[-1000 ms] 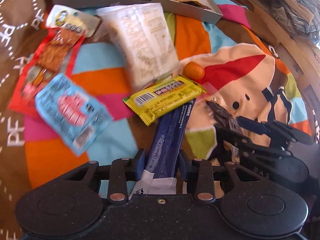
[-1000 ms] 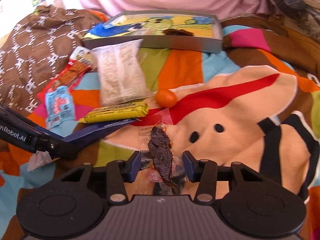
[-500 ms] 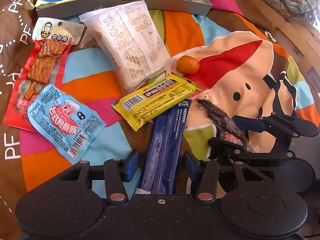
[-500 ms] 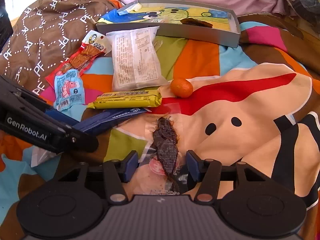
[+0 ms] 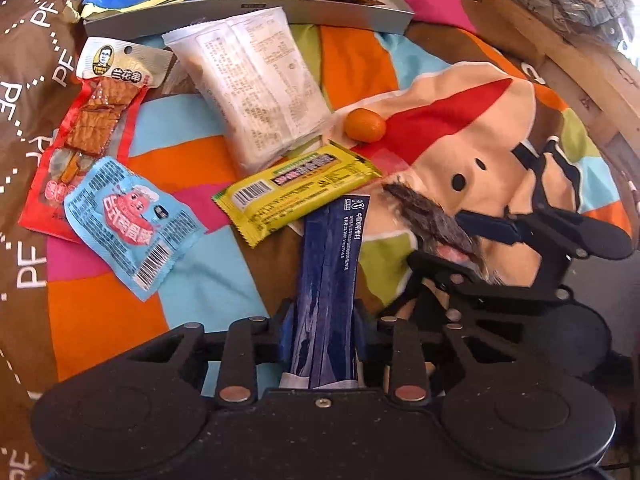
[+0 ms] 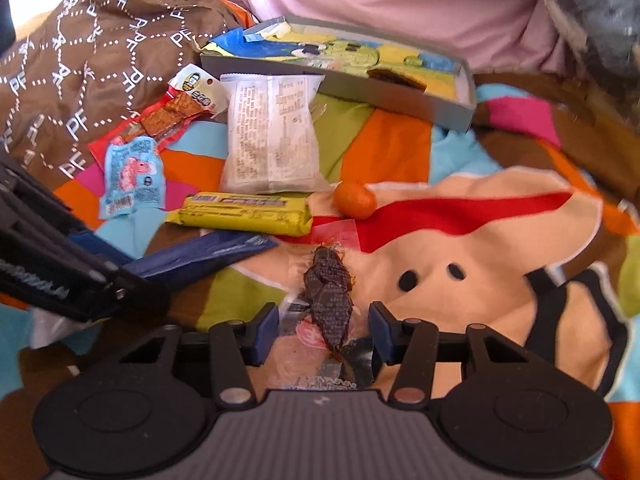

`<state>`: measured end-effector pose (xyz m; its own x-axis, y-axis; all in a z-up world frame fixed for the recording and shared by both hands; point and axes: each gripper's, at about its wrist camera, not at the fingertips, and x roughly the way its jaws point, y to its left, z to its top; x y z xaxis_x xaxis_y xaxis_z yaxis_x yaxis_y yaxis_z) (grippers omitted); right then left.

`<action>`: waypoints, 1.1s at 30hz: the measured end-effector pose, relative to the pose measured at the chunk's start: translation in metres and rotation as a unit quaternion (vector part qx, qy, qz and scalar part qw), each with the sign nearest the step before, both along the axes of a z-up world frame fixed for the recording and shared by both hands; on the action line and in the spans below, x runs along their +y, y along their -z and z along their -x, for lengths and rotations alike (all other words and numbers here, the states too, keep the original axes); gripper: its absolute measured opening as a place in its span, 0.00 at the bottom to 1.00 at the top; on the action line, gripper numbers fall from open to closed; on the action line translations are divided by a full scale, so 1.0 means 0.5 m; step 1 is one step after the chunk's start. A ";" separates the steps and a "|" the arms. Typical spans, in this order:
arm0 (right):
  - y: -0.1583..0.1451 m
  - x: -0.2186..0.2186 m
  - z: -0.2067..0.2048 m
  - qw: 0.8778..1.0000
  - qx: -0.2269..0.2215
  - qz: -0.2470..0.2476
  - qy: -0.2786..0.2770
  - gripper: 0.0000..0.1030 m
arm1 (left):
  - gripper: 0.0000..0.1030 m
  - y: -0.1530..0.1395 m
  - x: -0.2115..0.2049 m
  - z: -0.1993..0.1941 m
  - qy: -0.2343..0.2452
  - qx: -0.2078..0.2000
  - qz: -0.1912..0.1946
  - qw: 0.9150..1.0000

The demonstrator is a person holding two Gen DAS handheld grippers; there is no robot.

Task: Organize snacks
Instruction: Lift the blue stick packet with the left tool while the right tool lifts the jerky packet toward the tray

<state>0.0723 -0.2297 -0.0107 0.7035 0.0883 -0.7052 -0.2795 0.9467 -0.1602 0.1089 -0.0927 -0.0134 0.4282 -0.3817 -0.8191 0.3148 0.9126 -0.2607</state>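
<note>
The left gripper (image 5: 320,344) has its jaws closed on the near end of a long dark blue packet (image 5: 328,280), whose long axis runs straight away from the jaws, its far end tucked just under a yellow bar wrapper (image 5: 296,192) lying crosswise on the patchwork blanket (image 5: 100,320). The right gripper (image 6: 322,336) has its jaws wide apart on either side of a clear packet of dark dried snack (image 6: 328,292), not touching it; that packet also lies lengthwise along the jaws. Beyond it sits a small orange fruit (image 6: 355,200), just beside the yellow bar. Farther out lie a white packet (image 6: 272,136), a light blue packet (image 6: 132,176) overlapping a red packet (image 6: 168,116), then a shallow grey box (image 6: 400,96) with a cartoon-printed floor, holding one dark brown snack (image 6: 396,78) near its right end
</note>
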 end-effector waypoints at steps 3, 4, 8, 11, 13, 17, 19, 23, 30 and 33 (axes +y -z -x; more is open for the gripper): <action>0.000 0.003 0.000 1.000 -0.013 0.023 0.009 0.52 | 0.29 -0.002 -0.003 0.014 0.000 0.003 0.010 1.000; -0.001 0.002 0.000 0.999 -0.017 0.028 0.013 0.52 | 0.28 -0.003 -0.004 0.018 0.001 0.002 0.012 1.000; -0.007 -0.005 0.001 0.998 -0.038 0.035 0.022 0.52 | 0.28 -0.005 -0.011 0.039 0.009 -0.013 0.014 1.000; -0.014 -0.008 0.005 0.998 -0.055 0.036 0.024 0.52 | 0.28 -0.005 -0.014 0.050 0.018 -0.025 0.011 0.999; -0.020 -0.011 0.008 0.997 -0.067 0.036 0.024 0.52 | 0.27 -0.005 -0.016 0.055 0.023 -0.033 0.001 0.999; -0.032 -0.012 0.014 0.995 -0.093 0.034 0.024 0.52 | 0.27 -0.010 -0.020 0.067 0.038 -0.062 -0.021 0.997; -0.038 -0.014 0.017 0.994 -0.106 0.031 0.024 0.52 | 0.27 -0.015 -0.025 0.076 0.050 -0.085 -0.035 0.995; -0.050 -0.018 0.024 0.990 -0.136 0.024 0.028 0.52 | 0.27 -0.025 -0.029 0.087 0.061 -0.113 -0.045 0.991; -0.067 -0.023 0.034 0.983 -0.177 0.022 0.030 0.52 | 0.27 -0.047 -0.011 0.085 0.033 -0.137 -0.016 0.990; -0.073 -0.022 0.037 0.980 -0.195 0.027 0.027 0.52 | 0.27 -0.060 -0.004 0.078 0.019 -0.146 0.006 0.989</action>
<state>0.0537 -0.2405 0.0258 0.9231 0.0132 -0.3844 -0.1367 0.9455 -0.2957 0.0697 -0.0948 0.0166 0.6317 -0.4112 -0.6571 0.4122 0.8961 -0.1646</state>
